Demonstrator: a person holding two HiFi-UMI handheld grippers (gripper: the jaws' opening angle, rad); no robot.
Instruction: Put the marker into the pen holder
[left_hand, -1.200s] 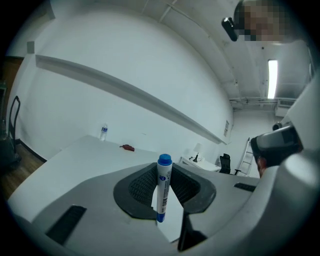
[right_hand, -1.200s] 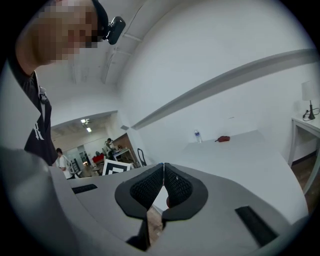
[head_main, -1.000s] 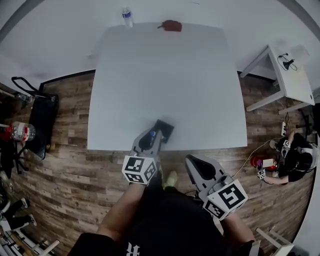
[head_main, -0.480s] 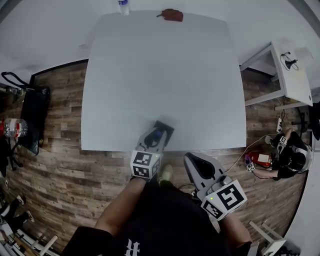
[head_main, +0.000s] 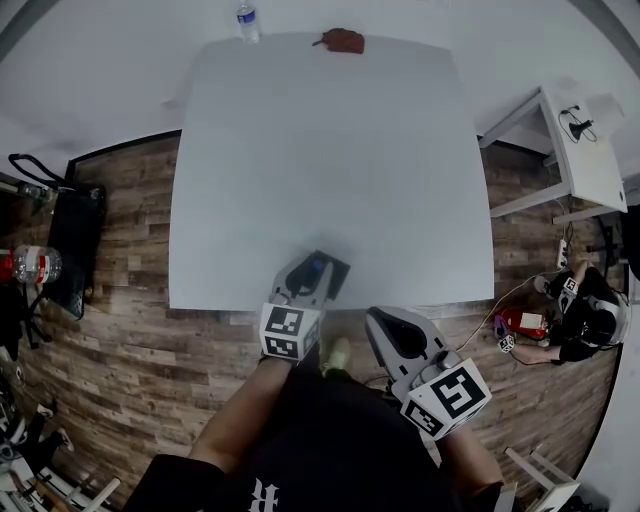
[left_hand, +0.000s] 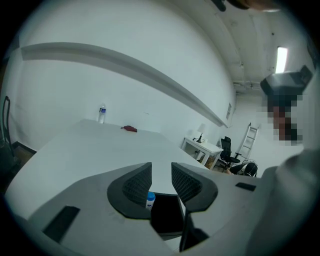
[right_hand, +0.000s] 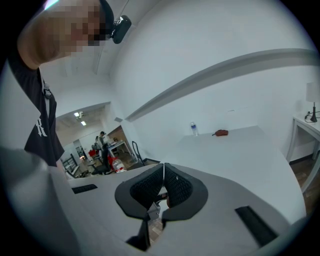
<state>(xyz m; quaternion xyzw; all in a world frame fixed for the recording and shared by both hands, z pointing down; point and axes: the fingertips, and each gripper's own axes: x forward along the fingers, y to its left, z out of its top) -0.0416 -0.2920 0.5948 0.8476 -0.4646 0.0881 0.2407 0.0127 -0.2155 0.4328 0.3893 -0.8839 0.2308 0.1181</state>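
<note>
A square black pen holder (head_main: 337, 271) stands at the near edge of the white table (head_main: 320, 150). In it stands a white marker with a blue cap (head_main: 314, 267), upright. My left gripper (head_main: 318, 270) hovers right over the holder, its jaws opening. In the left gripper view the marker (left_hand: 150, 200) sits low against the left pad side inside the pen holder (left_hand: 167, 215), and the left gripper (left_hand: 161, 182) shows a clear gap with the pads off the marker. My right gripper (head_main: 378, 320) hangs off the table in front of my body; the right gripper (right_hand: 163, 181) is shut on nothing.
At the table's far edge stand a water bottle (head_main: 246, 20) and a small red object (head_main: 343, 40). A white side table (head_main: 570, 150) is at the right, with a person (head_main: 590, 320) sitting on the wooden floor near it. A black bag (head_main: 75, 240) lies left.
The left gripper has stayed over the pen holder at the table's near edge, with the blue cap still showing at its jaws. The right gripper has barely moved.
</note>
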